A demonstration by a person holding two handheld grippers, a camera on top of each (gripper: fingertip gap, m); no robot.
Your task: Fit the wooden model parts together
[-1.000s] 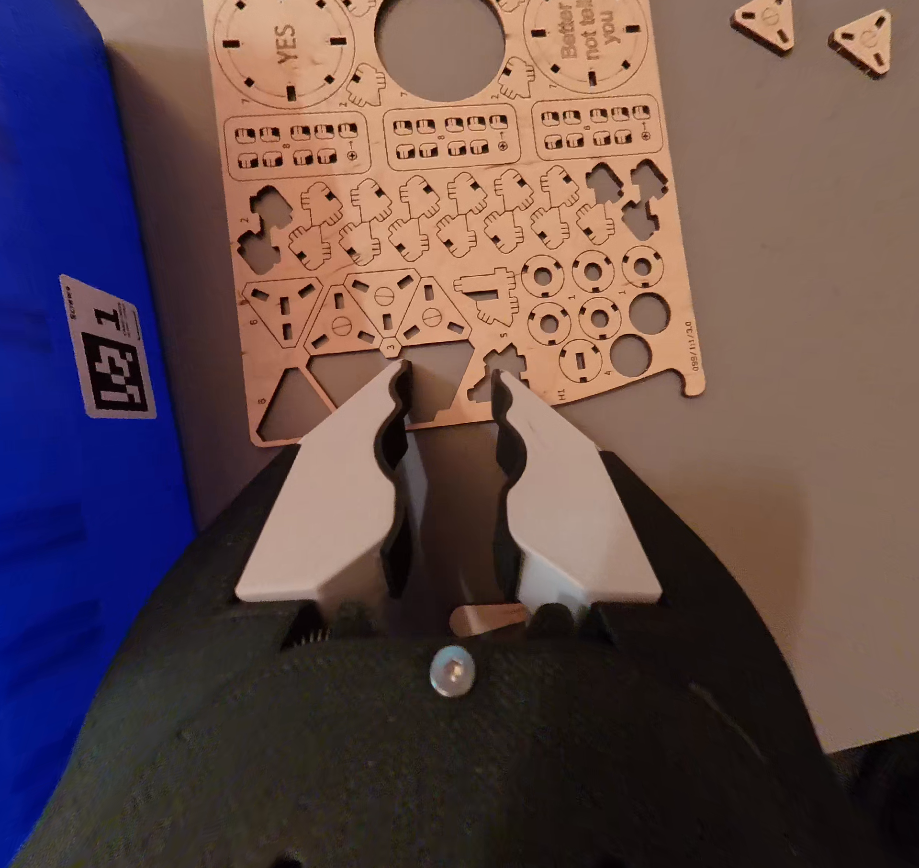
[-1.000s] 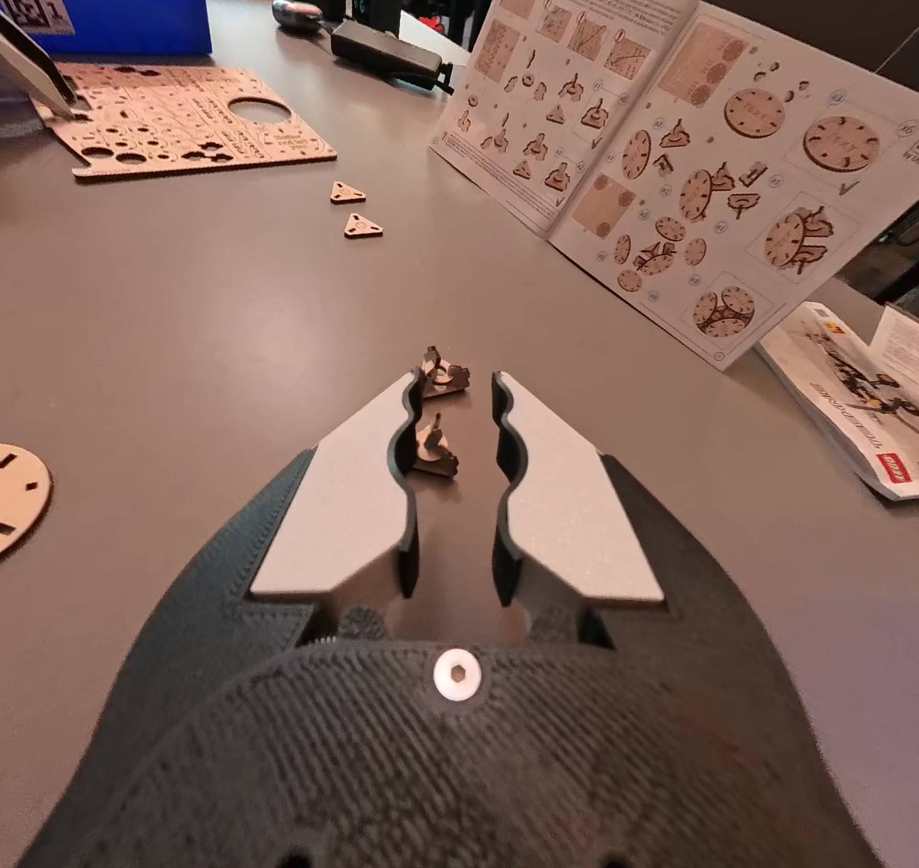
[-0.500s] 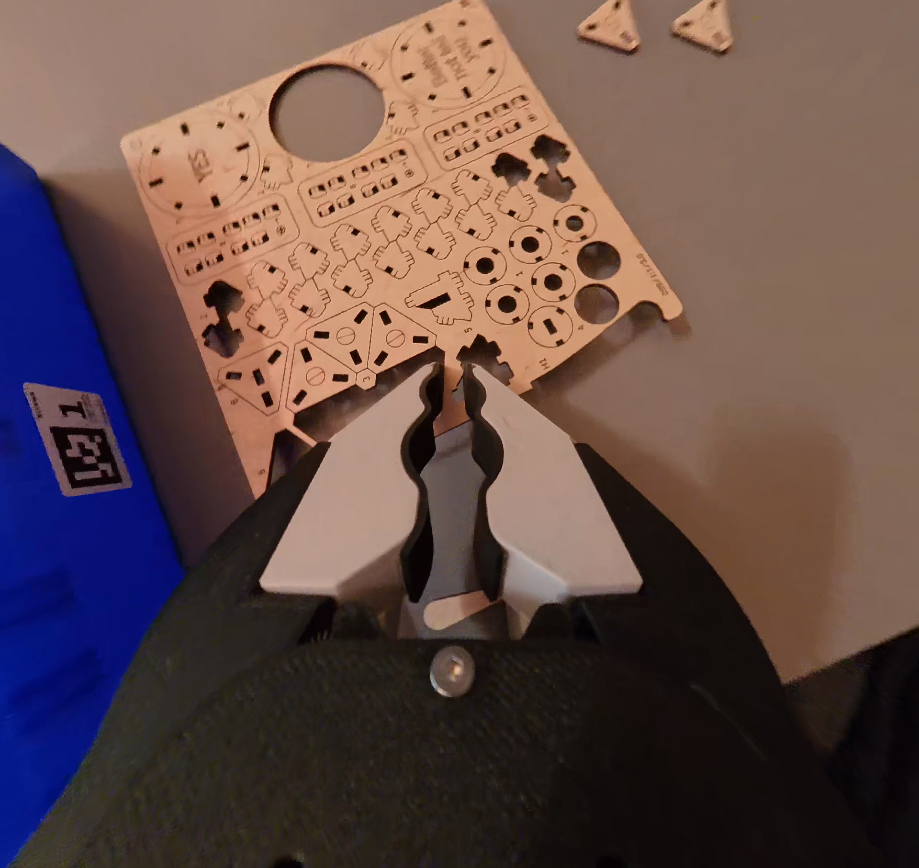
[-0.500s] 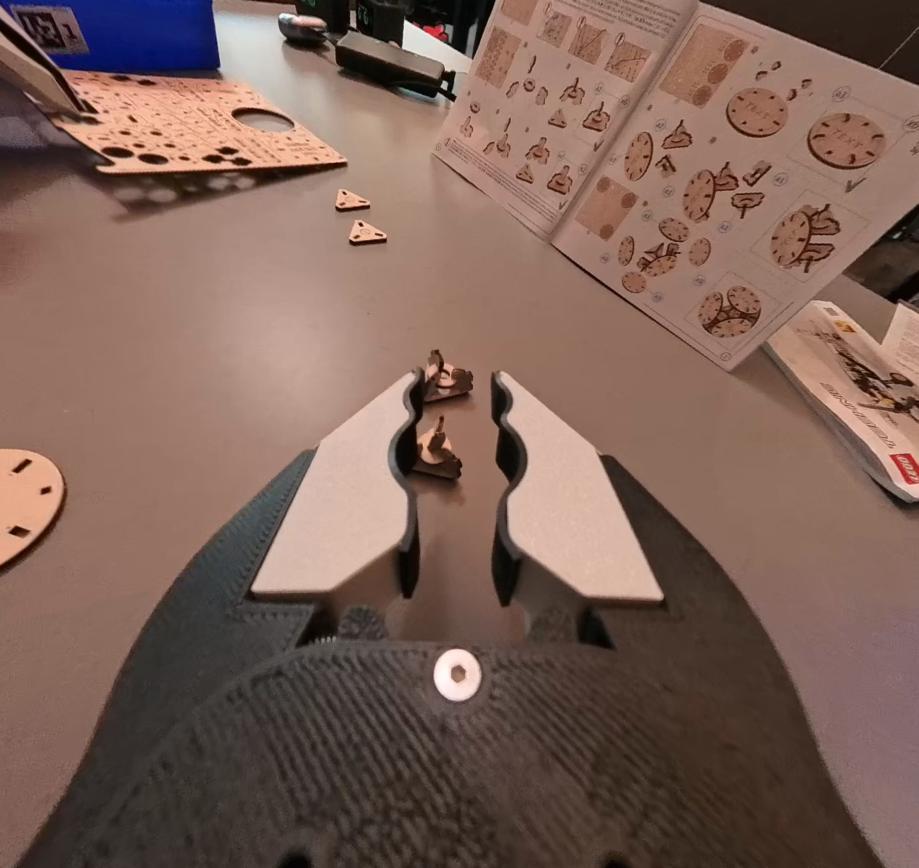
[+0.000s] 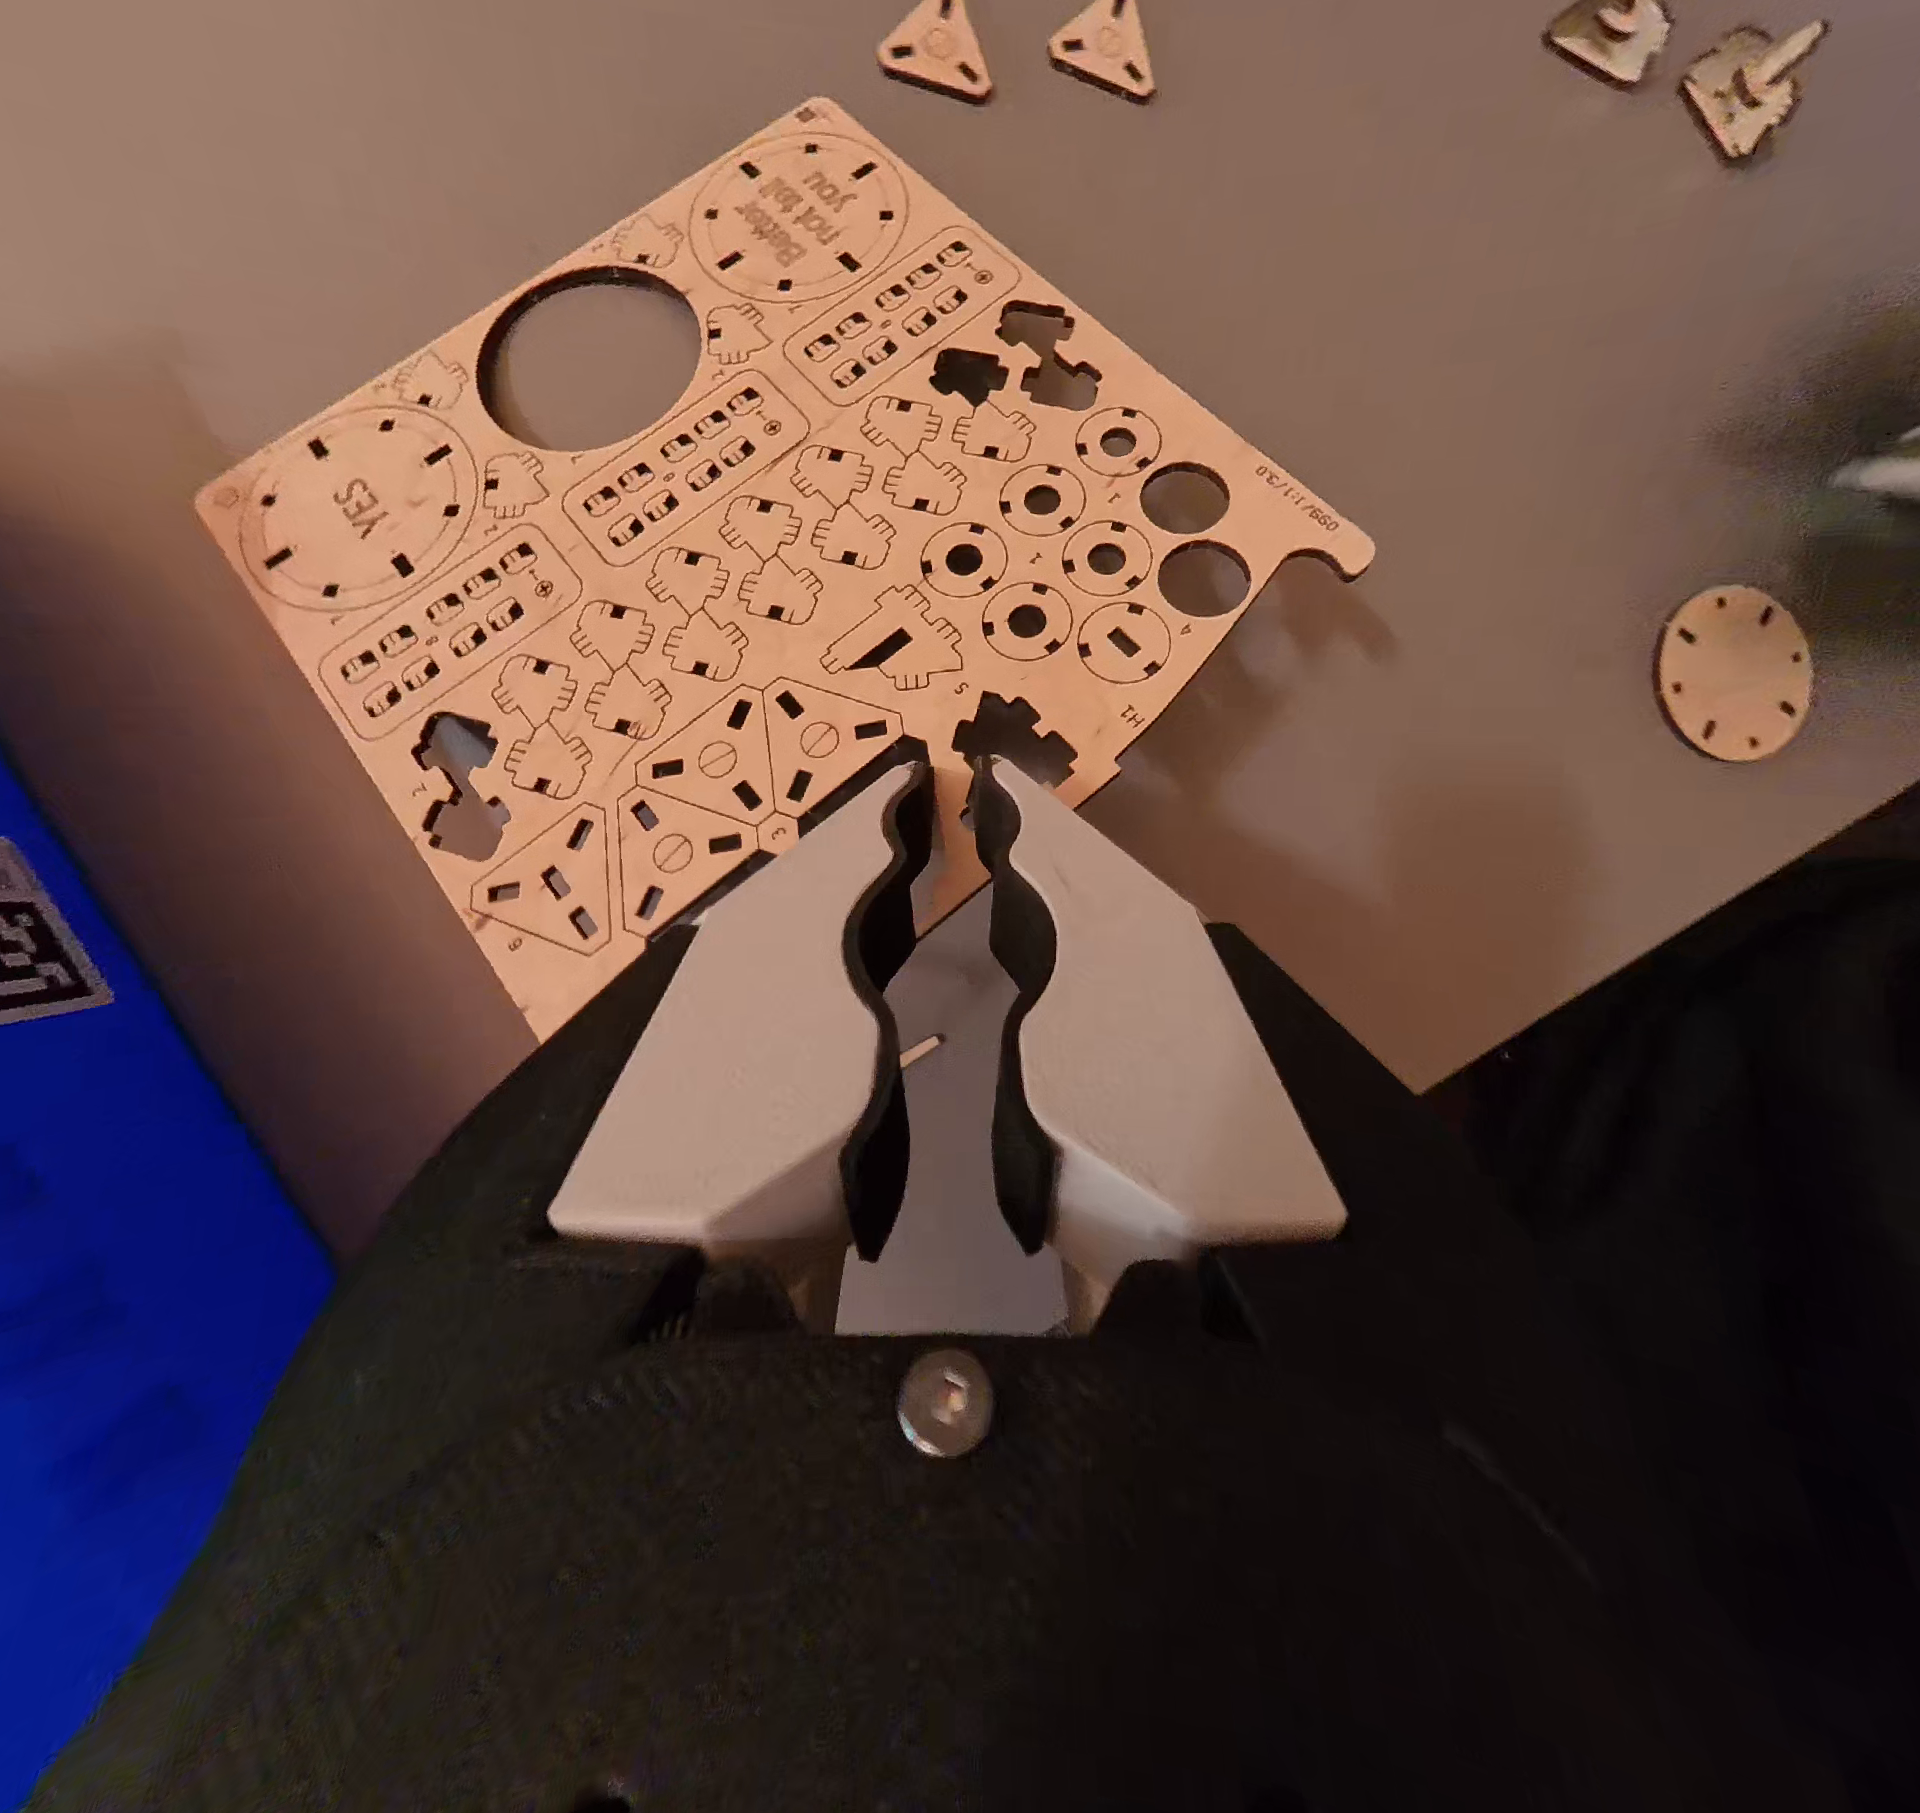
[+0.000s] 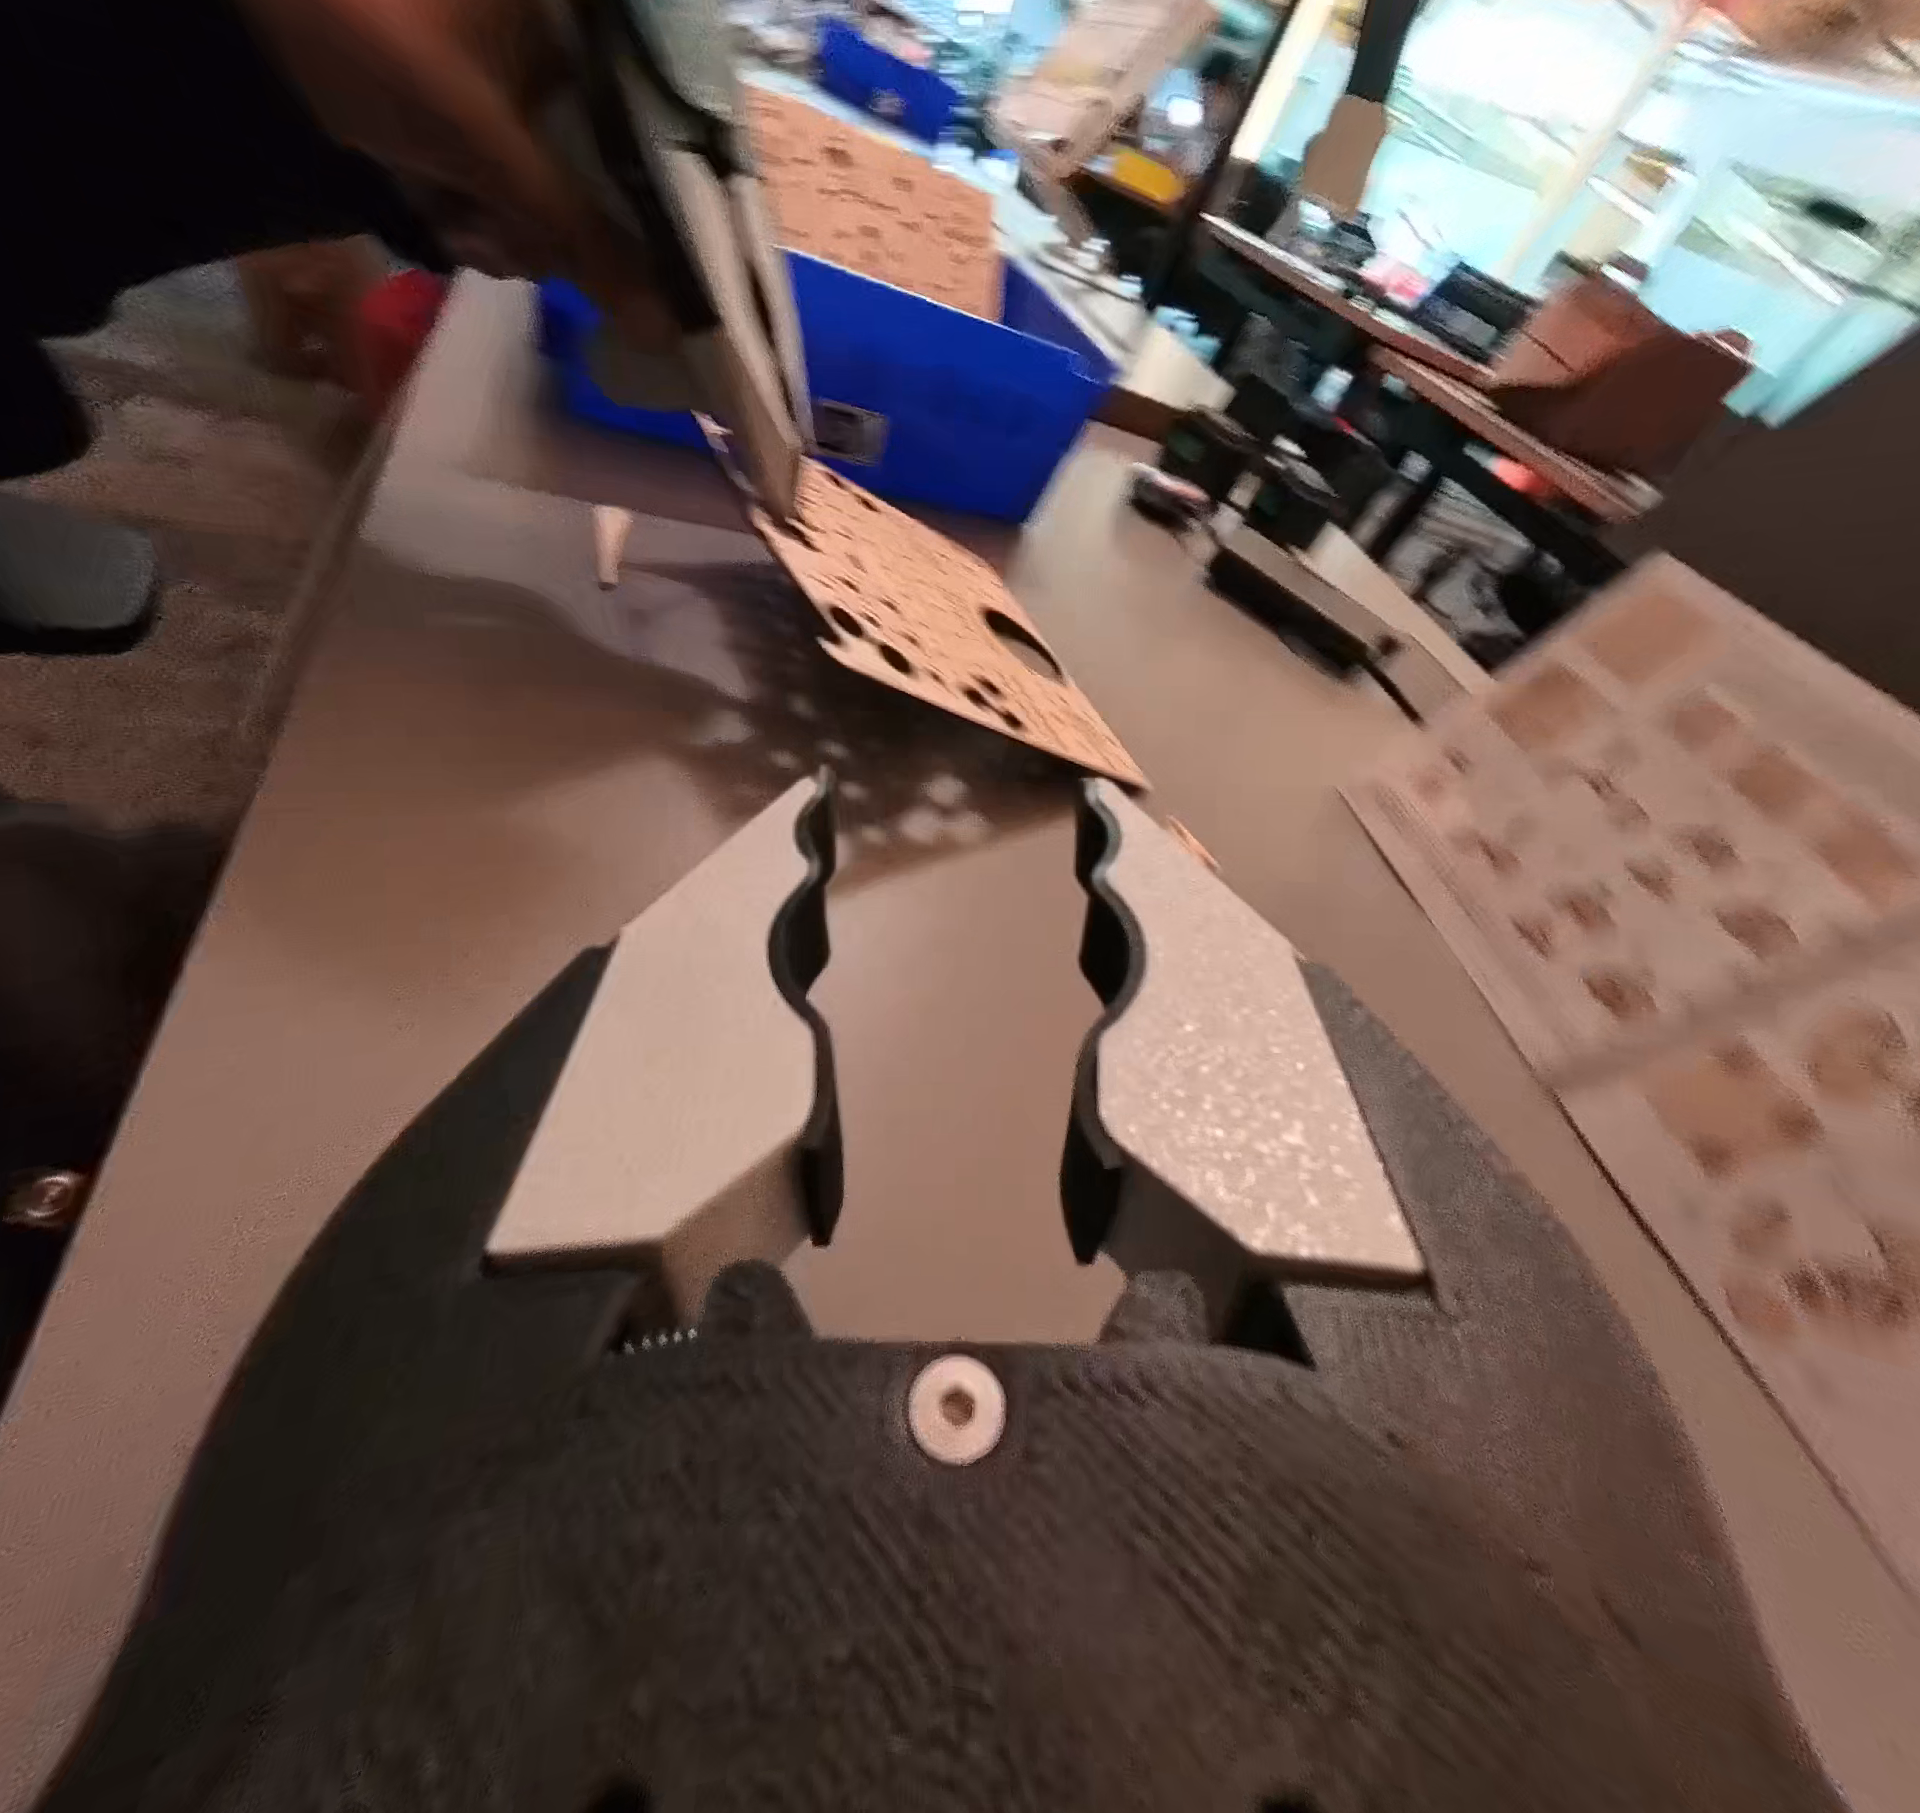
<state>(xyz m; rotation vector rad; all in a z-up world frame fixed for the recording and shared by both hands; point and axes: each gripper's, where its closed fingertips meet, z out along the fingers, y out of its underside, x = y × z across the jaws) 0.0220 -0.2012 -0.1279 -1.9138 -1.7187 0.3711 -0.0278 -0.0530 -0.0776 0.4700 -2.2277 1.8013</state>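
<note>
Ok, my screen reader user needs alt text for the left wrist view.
The left gripper pinches the near edge of a wooden puzzle sheet above a grey table. Loose wooden pieces lie beyond; a blue bin stands left.

the thin laser-cut plywood sheet is pinched at its near edge by the left hand-held gripper and hangs tilted above the grey desk, casting a shadow. several parts are already punched out, leaving round and notched holes.
</note>
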